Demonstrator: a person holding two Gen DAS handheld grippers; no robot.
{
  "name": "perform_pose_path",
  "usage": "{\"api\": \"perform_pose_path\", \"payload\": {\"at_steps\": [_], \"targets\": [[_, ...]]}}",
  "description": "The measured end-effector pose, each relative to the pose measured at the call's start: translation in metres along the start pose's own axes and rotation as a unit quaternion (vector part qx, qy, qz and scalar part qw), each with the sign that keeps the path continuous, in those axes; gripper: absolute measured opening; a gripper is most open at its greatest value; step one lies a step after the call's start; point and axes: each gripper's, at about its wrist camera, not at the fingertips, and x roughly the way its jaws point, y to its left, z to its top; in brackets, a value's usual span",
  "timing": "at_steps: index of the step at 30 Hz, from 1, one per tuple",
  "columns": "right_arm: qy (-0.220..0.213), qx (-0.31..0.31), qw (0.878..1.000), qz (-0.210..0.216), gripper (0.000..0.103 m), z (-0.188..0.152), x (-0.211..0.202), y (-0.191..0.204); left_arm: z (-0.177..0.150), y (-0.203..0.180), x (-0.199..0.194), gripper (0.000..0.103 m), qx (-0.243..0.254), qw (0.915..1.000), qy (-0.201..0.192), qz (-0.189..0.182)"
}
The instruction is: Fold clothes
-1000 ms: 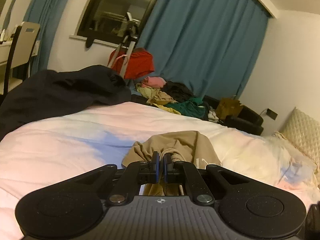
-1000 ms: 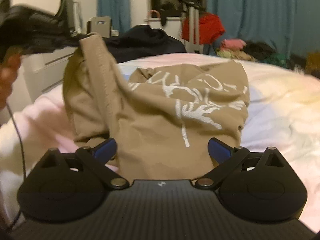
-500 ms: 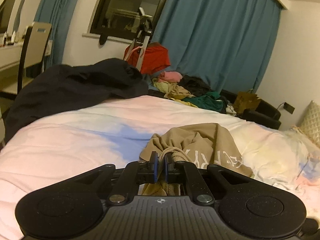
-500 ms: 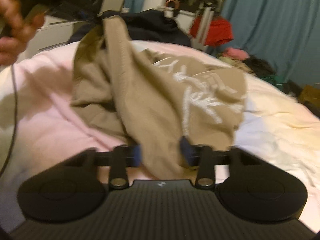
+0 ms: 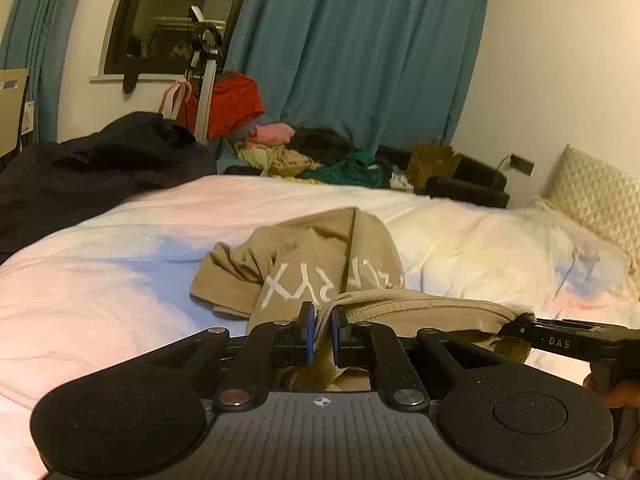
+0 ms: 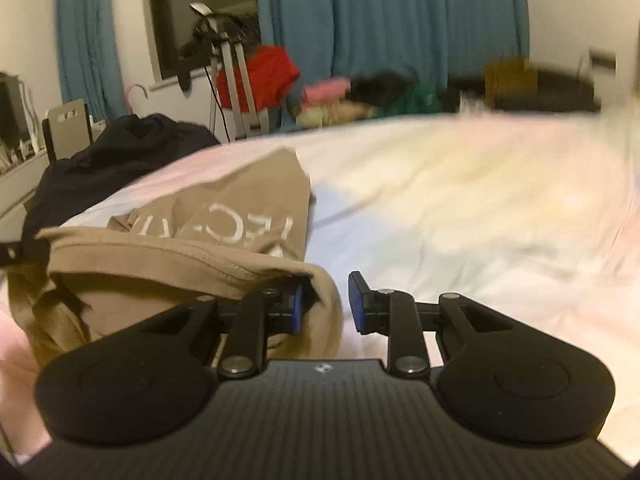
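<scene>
- left gripper (image 5: 320,330): blue pads nearly pressed together, pinching a ribbed edge of the tan garment (image 5: 320,264); its jaws are parting slightly with the cloth between them.
- right gripper (image 6: 326,304): jaws partly spread and opening; a fold of the tan cloth lies between them against the left pad, while the right pad (image 6: 356,300) stands clear of it.
- the tan garment, with white lettering (image 5: 296,280), lies crumpled on the bedspread (image 5: 100,280); its near edge is lifted and stretched between the two grippers.
- seen from the left wrist, the right gripper enters at the right edge, its tip at the garment's edge.
- dark garment (image 5: 92,168): heaped at the far left of the bed, well apart from the tan one.
- background: blue curtains (image 5: 360,60), a window (image 5: 172,20), a red item (image 5: 232,100) and a pile of mixed clothes (image 5: 312,156).
- right wrist view is blurred.
</scene>
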Motion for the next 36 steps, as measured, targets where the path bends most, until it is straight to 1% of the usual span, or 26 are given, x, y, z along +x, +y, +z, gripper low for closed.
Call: {"api": "perform_pose_path", "payload": {"at_steps": [1,2,3,4,5,7,8,10,13,16,18,19,21,23,25,28,30,31,33,36], "targets": [[0.006,0.001,1.000,0.007,0.037,-0.002,-0.001,0.001,-0.001,0.001,0.002,0.009,-0.005,1.0000,0.002,0.001],[0.010,-0.001,1.000,0.017,0.057,-0.003,-0.005,0.004,-0.001,0.003,0.002,0.009,-0.008,1.0000,0.003,0.002],[0.011,-0.006,1.000,0.027,0.083,-0.003,-0.010,0.008,-0.001,0.005,0.001,0.009,-0.013,0.9999,0.001,0.003],[0.003,-0.016,0.999,0.040,0.092,-0.004,-0.017,0.013,0.001,0.007,-0.001,0.009,-0.019,0.9998,-0.002,0.002],[-0.007,-0.028,0.998,0.053,0.098,-0.006,-0.025,0.019,0.003,0.010,-0.002,0.008,-0.025,0.9997,-0.004,-0.001],[-0.021,-0.065,0.995,0.067,0.098,-0.010,-0.037,0.035,0.006,0.013,-0.007,0.008,-0.032,0.9994,-0.014,-0.006],[-0.026,-0.086,0.994,0.067,0.098,-0.012,-0.040,0.044,0.008,0.013,-0.010,0.008,-0.033,0.9992,-0.020,-0.010],[-0.044,-0.133,0.989,0.049,0.098,-0.019,-0.043,0.063,0.011,0.014,-0.016,0.007,-0.034,0.9987,-0.033,-0.021],[-0.074,-0.199,0.977,0.013,0.098,-0.031,-0.039,0.088,0.015,0.011,-0.026,0.006,-0.031,0.9975,-0.051,-0.038],[-0.107,-0.233,0.966,-0.017,0.098,-0.035,-0.030,0.102,0.018,0.007,-0.036,0.006,-0.022,0.9949,-0.073,-0.066],[-0.128,-0.233,0.963,-0.036,0.098,-0.032,-0.025,0.104,0.019,0.003,-0.042,0.006,-0.010,0.9928,-0.086,-0.083],[-0.135,-0.229,0.963,-0.049,0.098,-0.029,-0.023,0.103,0.019,-0.001,-0.043,0.006,-0.002,0.9924,-0.089,-0.085],[-0.142,-0.211,0.964,-0.080,0.098,-0.023,-0.020,0.097,0.018,-0.006,-0.044,0.006,0.010,0.9918,-0.093,-0.088],[-0.154,-0.181,0.966,-0.103,0.098,-0.014,-0.027,0.085,0.018,-0.010,-0.043,0.006,0.015,0.9916,-0.093,-0.089],[-0.169,-0.138,0.969,-0.114,0.098,-0.006,-0.044,0.070,0.017,-0.014,-0.045,0.005,0.029,0.9907,-0.091,-0.096],[-0.179,-0.098,0.973,-0.110,0.098,0.003,-0.070,0.051,0.017,-0.020,-0.052,0.005,0.047,0.9869,-0.099,-0.119],[-0.172,-0.084,0.977,-0.098,0.098,0.004,-0.084,0.039,0.018,-0.025,-0.057,0.005,0.048,0.9839,-0.107,-0.135],[-0.152,-0.082,0.980,-0.095,0.098,0.003,-0.085,0.034,0.017,-0.027,-0.060,0.005,0.052,0.9826,-0.111,-0.139],[-0.097,-0.081,0.987,-0.096,0.098,-0.001,-0.078,0.026,0.016,-0.031,-0.065,0.005,0.058,0.9813,-0.122,-0.137],[-0.004,-0.074,0.992,-0.104,0.098,-0.013,-0.052,0.016,0.015,-0.027,-0.070,0.004,0.046,0.9815,-0.130,-0.133]]}}
